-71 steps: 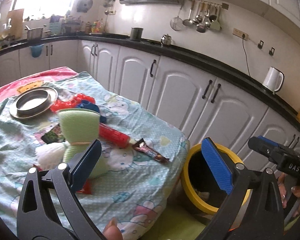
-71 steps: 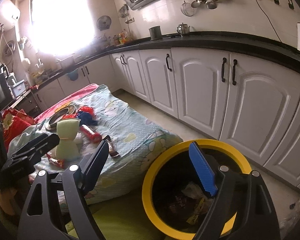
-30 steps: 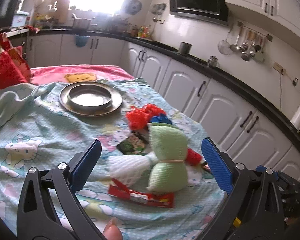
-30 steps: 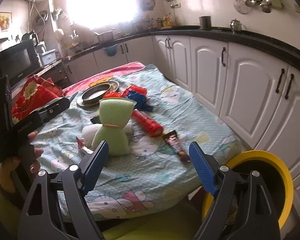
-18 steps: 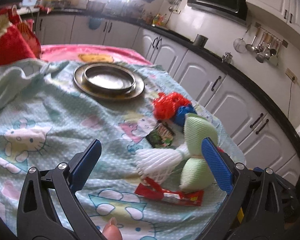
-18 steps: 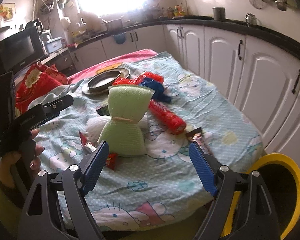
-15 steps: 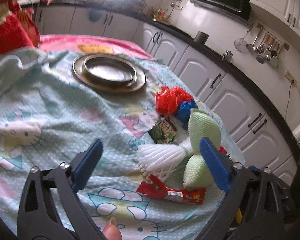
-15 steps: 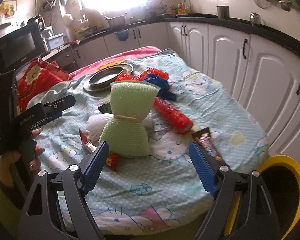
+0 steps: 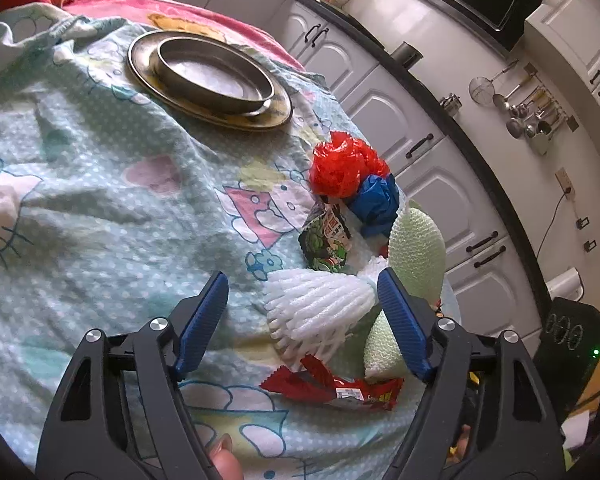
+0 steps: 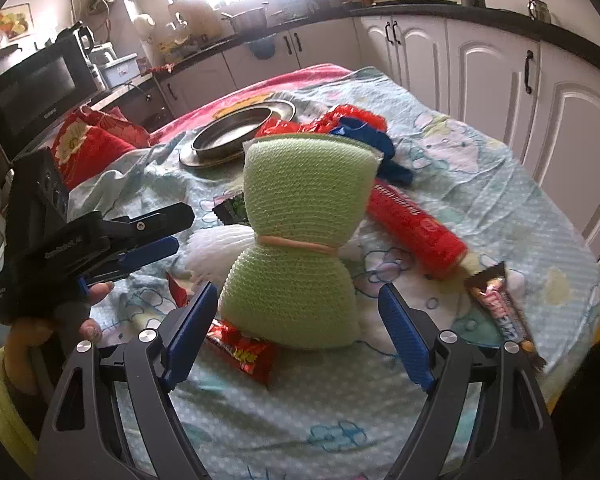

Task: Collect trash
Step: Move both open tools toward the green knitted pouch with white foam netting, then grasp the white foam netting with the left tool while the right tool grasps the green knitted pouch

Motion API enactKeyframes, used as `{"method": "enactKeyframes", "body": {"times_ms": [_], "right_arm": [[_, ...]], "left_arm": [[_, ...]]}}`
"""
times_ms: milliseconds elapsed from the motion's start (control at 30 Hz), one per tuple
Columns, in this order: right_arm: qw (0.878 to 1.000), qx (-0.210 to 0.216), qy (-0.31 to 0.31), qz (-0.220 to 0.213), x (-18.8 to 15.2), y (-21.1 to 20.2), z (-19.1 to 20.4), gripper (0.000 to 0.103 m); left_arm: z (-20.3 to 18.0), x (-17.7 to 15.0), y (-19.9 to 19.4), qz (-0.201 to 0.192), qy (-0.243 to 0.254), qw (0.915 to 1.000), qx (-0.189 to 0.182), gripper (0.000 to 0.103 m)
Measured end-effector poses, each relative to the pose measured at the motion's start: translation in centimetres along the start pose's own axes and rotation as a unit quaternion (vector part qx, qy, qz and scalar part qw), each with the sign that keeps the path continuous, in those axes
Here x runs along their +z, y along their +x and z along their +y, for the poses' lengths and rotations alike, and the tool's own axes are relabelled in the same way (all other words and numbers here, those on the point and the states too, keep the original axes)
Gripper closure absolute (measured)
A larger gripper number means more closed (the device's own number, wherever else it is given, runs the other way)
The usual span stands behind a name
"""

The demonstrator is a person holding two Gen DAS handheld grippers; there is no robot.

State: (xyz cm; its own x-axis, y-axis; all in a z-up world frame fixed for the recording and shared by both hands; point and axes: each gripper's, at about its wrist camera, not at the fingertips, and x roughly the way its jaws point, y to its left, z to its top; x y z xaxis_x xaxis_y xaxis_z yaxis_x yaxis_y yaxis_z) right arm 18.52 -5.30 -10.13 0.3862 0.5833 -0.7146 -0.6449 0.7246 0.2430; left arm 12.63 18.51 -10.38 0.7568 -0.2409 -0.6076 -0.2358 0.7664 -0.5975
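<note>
White foam net (image 9: 320, 304), ribbed and fanned, beside crinkled red wrapper (image 9: 340, 390).

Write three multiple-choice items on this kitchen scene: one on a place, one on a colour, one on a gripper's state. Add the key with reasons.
1. Where does the metal bowl stand?
A. on the metal plate
B. on the counter
C. in the yellow bin

2. What colour is the foam net between the left gripper's fingers?
A. green
B. white
C. blue

3. How is the right gripper?
A. shut on the chocolate bar
B. shut on nothing
C. open, facing the green foam bundle

Key: 
1 A, the bowl sits inside the rim of the wider plate on the tablecloth. 
2 B, the net is white, beside the green bundle. The left gripper's jaws have just been closing, with the net between them, not yet pressed. 
3 C, its pads stand apart, clear of the bundle.
</note>
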Motion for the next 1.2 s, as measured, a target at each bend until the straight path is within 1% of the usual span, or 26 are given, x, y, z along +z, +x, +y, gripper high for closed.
{"method": "enactKeyframes", "body": {"times_ms": [133,267,333,367,400,433,500,667,867,900,933,1133,1200], "right_arm": [[1.000,0.004,0.000,0.010,0.0,1.1,0.3,0.023],[1.000,0.006,0.004,0.017,-0.2,1.8,0.3,0.023],[1.000,0.009,0.008,0.020,-0.3,1.9,0.0,0.024],[1.000,0.011,0.009,0.021,-0.2,2.0,0.0,0.025],[1.000,0.012,0.012,0.022,-0.3,2.0,-0.1,0.028],[1.000,0.012,0.012,0.024,-0.3,2.1,-0.1,0.029],[1.000,0.012,0.013,0.021,-0.4,2.0,-0.1,0.031],[1.000,0.009,0.005,0.016,-0.6,1.4,-0.1,0.034],[1.000,0.000,-0.007,-0.002,-0.7,0.2,-0.1,0.036],[1.000,-0.001,-0.008,-0.006,-0.7,0.0,-0.1,0.048],[1.000,0.000,-0.010,-0.007,-0.7,-0.2,-0.1,0.062],[1.000,-0.004,-0.029,-0.009,-0.7,-0.8,0.0,0.063],[0.999,-0.003,-0.030,-0.011,-0.8,-0.9,0.1,0.068]], "left_arm": [[0.0,0.0,0.5,0.010,-0.004,0.9999,-0.009,0.043],[0.0,0.0,1.1,0.021,-0.007,0.9996,-0.019,0.048],[-0.2,0.0,1.4,0.026,-0.005,0.9995,-0.017,0.058],[-0.1,0.0,1.4,0.026,-0.003,0.9995,-0.016,0.061],[-0.2,0.0,1.5,0.026,-0.001,0.9996,-0.014,0.067],[-0.3,0.0,1.5,0.026,0.001,0.9996,-0.011,0.075],[-0.2,0.0,1.4,0.026,0.001,0.9996,-0.010,0.084],[-0.6,0.1,0.8,0.020,0.009,0.9997,-0.009,0.097],[-1.8,0.2,-0.6,0.002,0.026,0.9996,-0.011,0.099],[-2.0,0.2,-0.9,-0.002,0.030,0.9995,-0.009,0.100],[-2.2,0.2,-1.1,-0.007,0.033,0.9994,-0.010,0.100],[-3.4,0.1,-2.5,-0.021,0.048,0.9985,-0.016,0.101],[-3.7,0.2,-2.8,-0.024,0.050,0.9983,-0.017,0.101]]}}
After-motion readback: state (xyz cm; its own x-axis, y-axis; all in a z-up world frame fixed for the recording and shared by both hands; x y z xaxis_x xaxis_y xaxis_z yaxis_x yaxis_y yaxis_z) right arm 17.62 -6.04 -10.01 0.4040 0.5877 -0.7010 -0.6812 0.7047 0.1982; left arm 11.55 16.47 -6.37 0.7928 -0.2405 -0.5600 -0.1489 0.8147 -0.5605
